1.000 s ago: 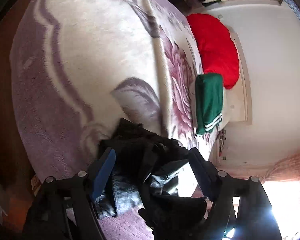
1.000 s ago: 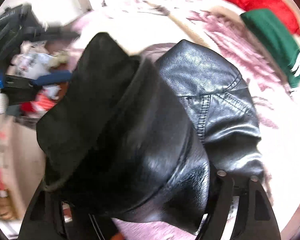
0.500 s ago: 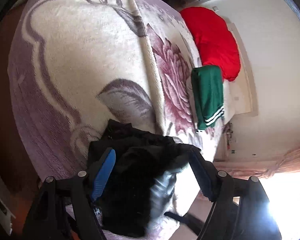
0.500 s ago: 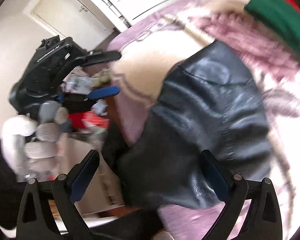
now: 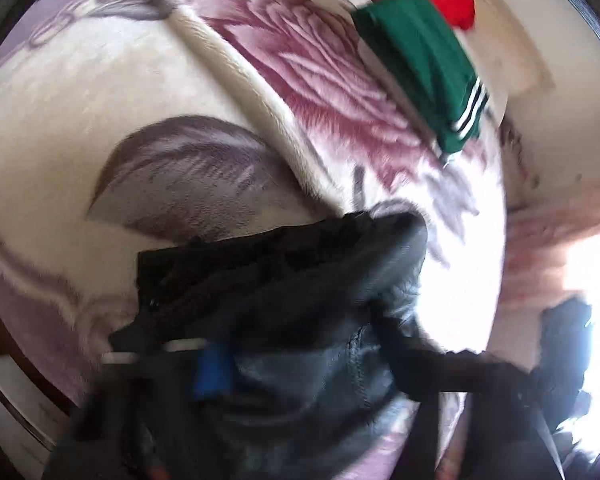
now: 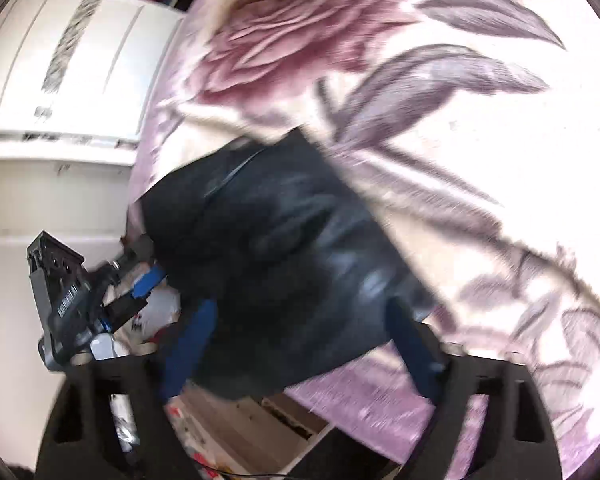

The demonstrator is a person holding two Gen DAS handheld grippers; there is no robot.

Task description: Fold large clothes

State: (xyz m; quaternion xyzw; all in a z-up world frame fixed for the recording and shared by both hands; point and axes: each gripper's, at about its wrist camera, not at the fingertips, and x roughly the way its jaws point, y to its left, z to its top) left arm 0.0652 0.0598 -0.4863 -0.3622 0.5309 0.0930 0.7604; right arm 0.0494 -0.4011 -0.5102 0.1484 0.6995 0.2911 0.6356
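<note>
The black jacket (image 6: 284, 256) sits bunched on the bed (image 6: 480, 120). Right tongs (image 6: 300, 344) spread wide; left tongs (image 5: 300, 364) too blurry to tell (both frames smeared). Next: spread it flat.

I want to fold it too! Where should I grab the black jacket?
Probably the jacket's near edge, the part hanging off the side of the bed. Come from below and in front, where the right gripper already sits with open fingers on either side. That edge hangs free, so fingers can close around it; further in, it lies flat on the blanket.
</note>
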